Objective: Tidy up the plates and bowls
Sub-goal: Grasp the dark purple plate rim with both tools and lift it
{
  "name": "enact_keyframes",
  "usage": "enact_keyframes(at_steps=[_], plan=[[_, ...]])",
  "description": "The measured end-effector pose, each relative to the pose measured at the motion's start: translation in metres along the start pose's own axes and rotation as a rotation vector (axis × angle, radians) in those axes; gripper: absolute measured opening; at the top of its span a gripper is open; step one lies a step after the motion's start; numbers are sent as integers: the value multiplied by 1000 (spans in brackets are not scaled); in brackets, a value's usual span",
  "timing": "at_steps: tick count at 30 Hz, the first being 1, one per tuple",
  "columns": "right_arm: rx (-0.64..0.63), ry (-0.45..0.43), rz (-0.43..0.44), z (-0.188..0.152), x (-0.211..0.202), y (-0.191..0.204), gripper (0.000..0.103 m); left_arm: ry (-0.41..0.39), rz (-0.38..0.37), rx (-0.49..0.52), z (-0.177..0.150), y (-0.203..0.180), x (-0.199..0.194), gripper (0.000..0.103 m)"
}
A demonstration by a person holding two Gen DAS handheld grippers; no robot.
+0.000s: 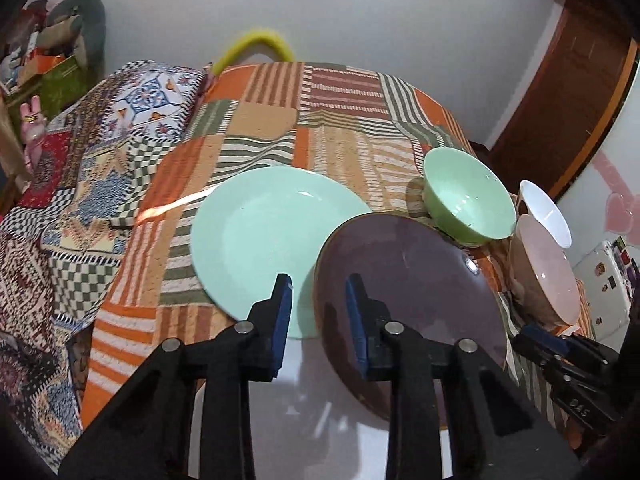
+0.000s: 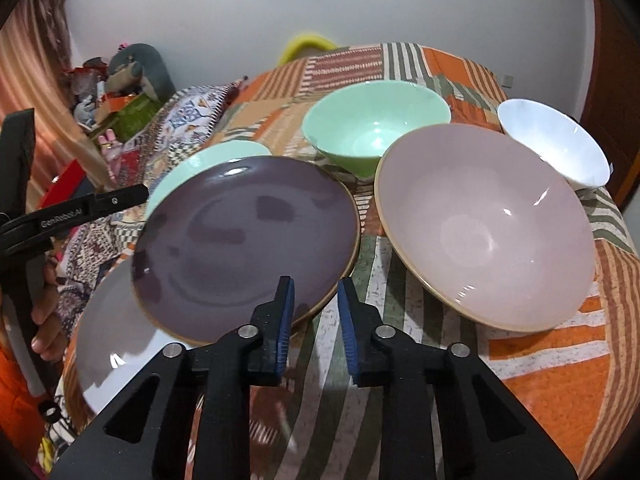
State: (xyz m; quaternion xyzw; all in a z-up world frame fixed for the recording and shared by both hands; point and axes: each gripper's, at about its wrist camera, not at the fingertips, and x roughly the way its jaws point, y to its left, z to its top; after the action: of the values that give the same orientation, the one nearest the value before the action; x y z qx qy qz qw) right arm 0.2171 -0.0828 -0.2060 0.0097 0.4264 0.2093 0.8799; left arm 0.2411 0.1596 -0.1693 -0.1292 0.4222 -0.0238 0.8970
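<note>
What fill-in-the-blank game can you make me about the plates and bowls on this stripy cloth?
1. Under the dark plate lies another plate, coloured ____.
2. Right in front of the green bowl sits a bigger bowl, coloured ____.
3. On the stripy cloth you can count ____ bowls altogether.

Missing words: white; pink; three.
</note>
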Motion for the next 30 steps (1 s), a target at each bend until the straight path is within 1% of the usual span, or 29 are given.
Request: enact_keyframes(at_steps=[4,10,14,19,20,23,25,27,30], plan=[[24,33,-6,1,8,-1,17,23,-11,11,6,1,11,25],[36,41,-29,4,10,-3,17,49,-17,12,12,8,24,24],[36,54,-50,5,15,-1,17,79,-21,29,14,7,35,24],[46,65,-52,9,19,-1,23,118,-47,16,15,9,48,24],[46,71,-50,10,21,-1,26,120,-51,16,15,8,49,24],[45,72,-51,11,24,0,30,134,-70,37,15,3,54,24],[43,71,-53,12,25,1,31,107,-50,73,12,-1,51,24],[57,61,-39,12,24,-2,31,101,-47,82,12,-3,49,24],[81,54,-13,12,21,-6,28,100,-40,88,10,-4,47,25]])
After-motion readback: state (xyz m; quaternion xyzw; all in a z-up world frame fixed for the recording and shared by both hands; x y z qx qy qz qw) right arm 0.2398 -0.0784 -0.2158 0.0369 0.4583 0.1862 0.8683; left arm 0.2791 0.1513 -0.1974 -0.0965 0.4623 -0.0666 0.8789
